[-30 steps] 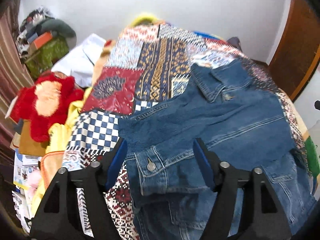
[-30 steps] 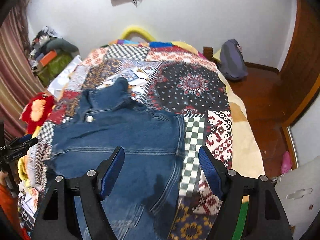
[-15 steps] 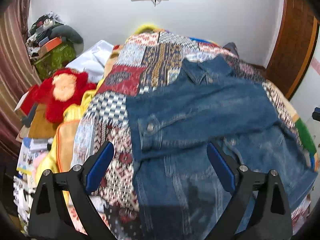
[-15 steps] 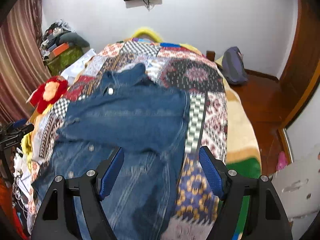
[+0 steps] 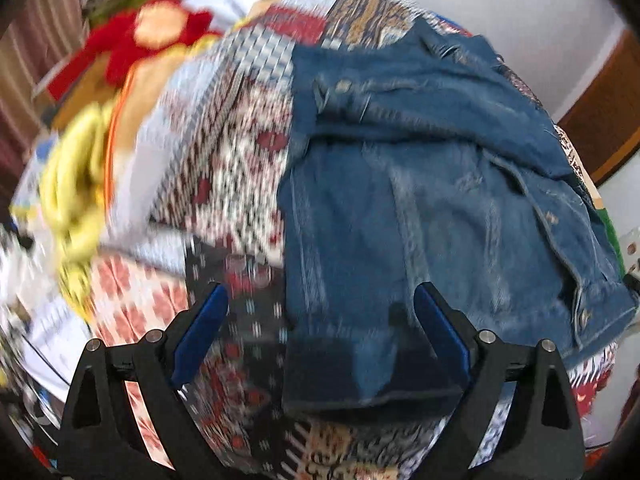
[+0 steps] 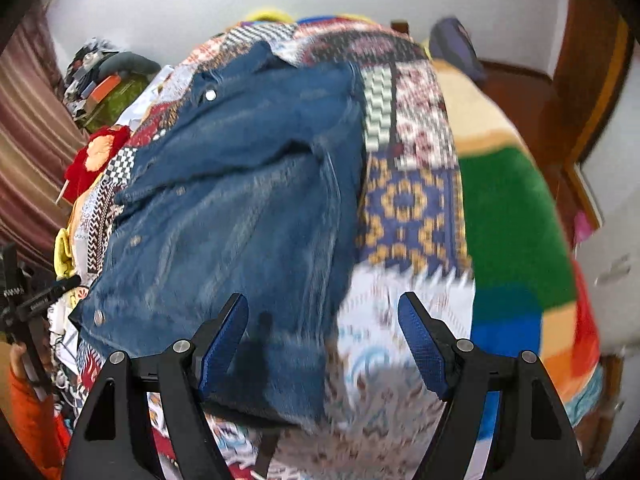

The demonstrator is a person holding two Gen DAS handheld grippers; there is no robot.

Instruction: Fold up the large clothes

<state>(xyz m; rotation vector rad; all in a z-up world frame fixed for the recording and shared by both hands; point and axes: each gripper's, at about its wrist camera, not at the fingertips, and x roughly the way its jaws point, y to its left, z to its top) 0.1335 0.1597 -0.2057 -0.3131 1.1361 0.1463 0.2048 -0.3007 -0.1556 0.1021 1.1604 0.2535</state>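
A blue denim jacket (image 5: 420,184) lies on a patchwork bedspread (image 5: 224,184), with a sleeve folded across its upper part. My left gripper (image 5: 320,304) is open and empty above the jacket's near hem corner. The jacket also shows in the right wrist view (image 6: 248,184). My right gripper (image 6: 324,312) is open and empty over the jacket's near right hem corner, where denim meets the bedspread (image 6: 408,200). The left gripper (image 6: 24,300) shows at the far left edge of the right wrist view.
A red plush toy (image 5: 140,44) and yellow cloth (image 5: 72,196) lie left of the bed. Piled clutter (image 6: 100,80) sits by the striped curtain. A purple bag (image 6: 456,48) lies on the wooden floor beyond the bed, near a wooden door (image 6: 588,64).
Both grippers have pulled back toward the foot of the bed and dropped toward the jacket's near hem. The left one let go of the folded sleeve and opened wider. The views are motion-blurred.
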